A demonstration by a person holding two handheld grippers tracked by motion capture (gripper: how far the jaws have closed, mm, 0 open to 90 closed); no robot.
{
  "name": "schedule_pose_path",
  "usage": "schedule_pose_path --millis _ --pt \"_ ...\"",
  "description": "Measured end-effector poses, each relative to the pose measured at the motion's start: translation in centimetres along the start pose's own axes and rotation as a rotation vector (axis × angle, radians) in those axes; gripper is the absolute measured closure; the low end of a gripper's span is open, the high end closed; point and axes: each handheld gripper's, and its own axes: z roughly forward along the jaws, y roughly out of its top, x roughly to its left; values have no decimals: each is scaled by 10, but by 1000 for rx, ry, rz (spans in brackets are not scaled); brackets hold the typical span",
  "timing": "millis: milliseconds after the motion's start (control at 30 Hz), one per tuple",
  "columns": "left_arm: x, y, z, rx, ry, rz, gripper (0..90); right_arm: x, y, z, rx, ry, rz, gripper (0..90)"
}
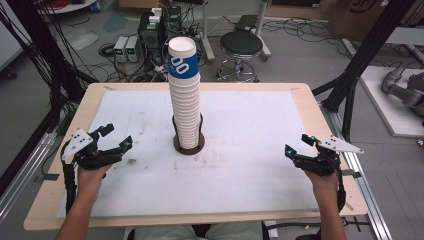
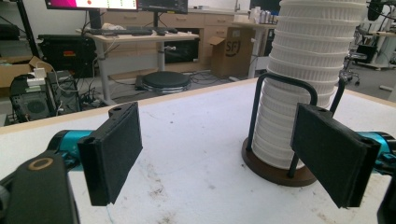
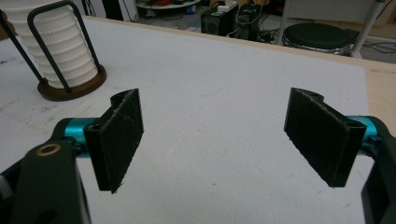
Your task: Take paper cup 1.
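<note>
High view: a tall stack of white paper cups stands in a wire holder with a round brown base, at the centre of the white-covered table. The topmost cup carries a blue band. The left hand-held gripper waits at about eight o'clock from the stack, the right hand-held gripper at about four o'clock; both are well apart from the cups, with jaws spread wide and nothing between them.

Left gripper view: the stack rises at one o'clock beyond the open jaws, partly behind the right-hand one.

Right gripper view: the holder's base lies at ten o'clock.

Probable hazards. The stack rises far above the wire loops, so a sideways push near its top would likely tilt or topple it. Nested cups may cling, so that lifting one drags several with it. A hard squeeze would probably crush a thin paper rim. Should one hand-held gripper pull without the other steadying the stack, the holder might slide on the table.
</note>
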Motion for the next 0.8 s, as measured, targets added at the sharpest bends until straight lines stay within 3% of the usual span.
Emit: schedule_pose_path --millis 433,800 --pt "-3 -2 4 -1 -5 3 164 -2 -1 -1 -7 10 12 203" --pt "-5 -1 6 4 -24 22 165 5 5 -3 -2 28 13 202"
